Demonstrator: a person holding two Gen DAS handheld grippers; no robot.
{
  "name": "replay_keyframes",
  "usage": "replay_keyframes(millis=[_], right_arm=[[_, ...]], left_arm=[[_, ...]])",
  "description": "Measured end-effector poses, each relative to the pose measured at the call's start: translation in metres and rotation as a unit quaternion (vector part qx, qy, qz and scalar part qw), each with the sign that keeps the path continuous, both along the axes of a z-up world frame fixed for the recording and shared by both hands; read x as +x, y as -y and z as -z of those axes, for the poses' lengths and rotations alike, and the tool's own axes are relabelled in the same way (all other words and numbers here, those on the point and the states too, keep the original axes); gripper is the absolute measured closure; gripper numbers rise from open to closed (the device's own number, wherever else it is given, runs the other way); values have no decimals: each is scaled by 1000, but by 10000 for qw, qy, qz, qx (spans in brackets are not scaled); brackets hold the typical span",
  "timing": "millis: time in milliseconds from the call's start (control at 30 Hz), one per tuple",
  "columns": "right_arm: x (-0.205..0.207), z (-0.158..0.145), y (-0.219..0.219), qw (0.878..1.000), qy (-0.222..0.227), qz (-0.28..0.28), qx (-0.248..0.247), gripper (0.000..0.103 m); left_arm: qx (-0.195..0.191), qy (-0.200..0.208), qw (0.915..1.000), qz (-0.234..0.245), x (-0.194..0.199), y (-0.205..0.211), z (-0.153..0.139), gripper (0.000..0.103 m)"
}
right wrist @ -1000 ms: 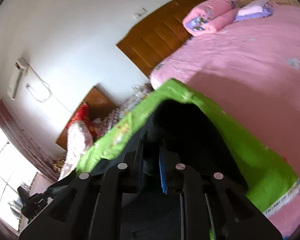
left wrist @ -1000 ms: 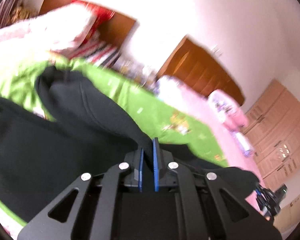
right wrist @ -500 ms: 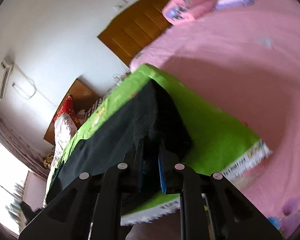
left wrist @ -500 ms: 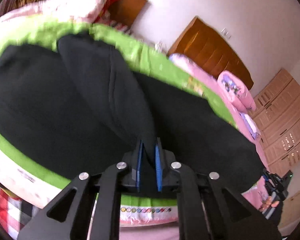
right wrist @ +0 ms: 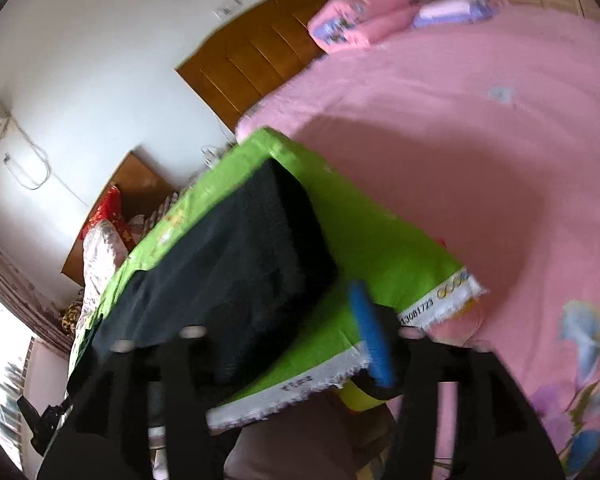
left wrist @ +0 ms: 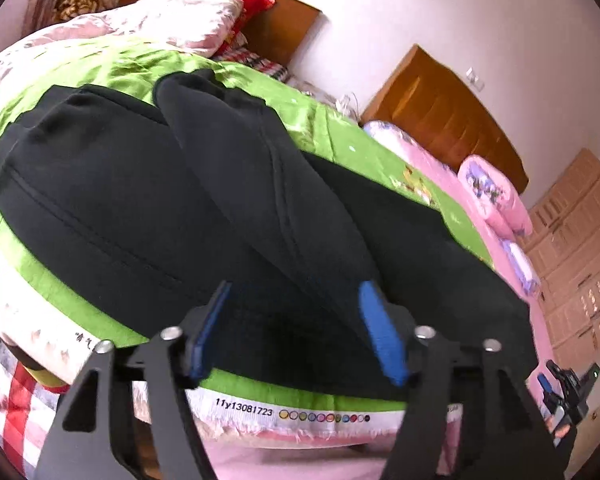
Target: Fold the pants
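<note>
The pants (left wrist: 228,184) were matt black cloth with stitched seams, lying on a green sheet (left wrist: 112,64) of smooth, slightly glossy fabric with a frayed white printed edge. The headboard (right wrist: 276,52) was varnished brown wood, and the bedspread (right wrist: 480,152) was soft matt pink cloth. The left gripper (left wrist: 296,332) showed matt black plastic arms, bright metal screws and blue pads (left wrist: 380,336).

The white selvedge strip (left wrist: 284,414) along the green cloth's (left wrist: 316,120) near edge reads "11y13081723", beside a row of colour dots.

In the right wrist view the strip (right wrist: 428,314) shows only "13081723".
</note>
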State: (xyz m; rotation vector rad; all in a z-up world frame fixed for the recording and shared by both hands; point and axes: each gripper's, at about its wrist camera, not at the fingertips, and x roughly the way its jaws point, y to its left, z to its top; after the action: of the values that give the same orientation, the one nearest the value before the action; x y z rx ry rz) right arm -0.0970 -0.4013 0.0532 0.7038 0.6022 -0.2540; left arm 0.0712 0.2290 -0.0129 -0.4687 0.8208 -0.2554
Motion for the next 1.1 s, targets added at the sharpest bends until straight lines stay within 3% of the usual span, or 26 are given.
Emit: replay_keyframes(millis=[133,233,333,467,600,800,967,1100], right_arm=[[5,5,-39,9957,10,-886,265,44],[19,29,-74,9862,-154,-1526,616,49],[32,46,-90,9815,-250,-1725,791,52],[38,38,-102,9844,-314,-1727,110,57],[34,29,-107,9837,-259,-1772,-177,57],[33,30,-108,9849,-399,-1679,-142,57],[29,28,-88,9917,-299,-1246,-62,56],[43,47,-84,9872,-157,-1426,697,56]], left_arm=[[-524,-22,9986,22,-5,-7,3,24],[-632,-39,9979,104,-7,-4,8,23],[-605,-75,9979,208,-6,2,11,23],[-597,-128,9979,227,-4,4,16,22],[-595,-132,9979,239,-2,2,18,21],[-436,-43,9987,276,-6,7,12,19],[-384,3,9990,217,-6,4,11,17],[-409,-40,9989,227,-3,4,15,17]])
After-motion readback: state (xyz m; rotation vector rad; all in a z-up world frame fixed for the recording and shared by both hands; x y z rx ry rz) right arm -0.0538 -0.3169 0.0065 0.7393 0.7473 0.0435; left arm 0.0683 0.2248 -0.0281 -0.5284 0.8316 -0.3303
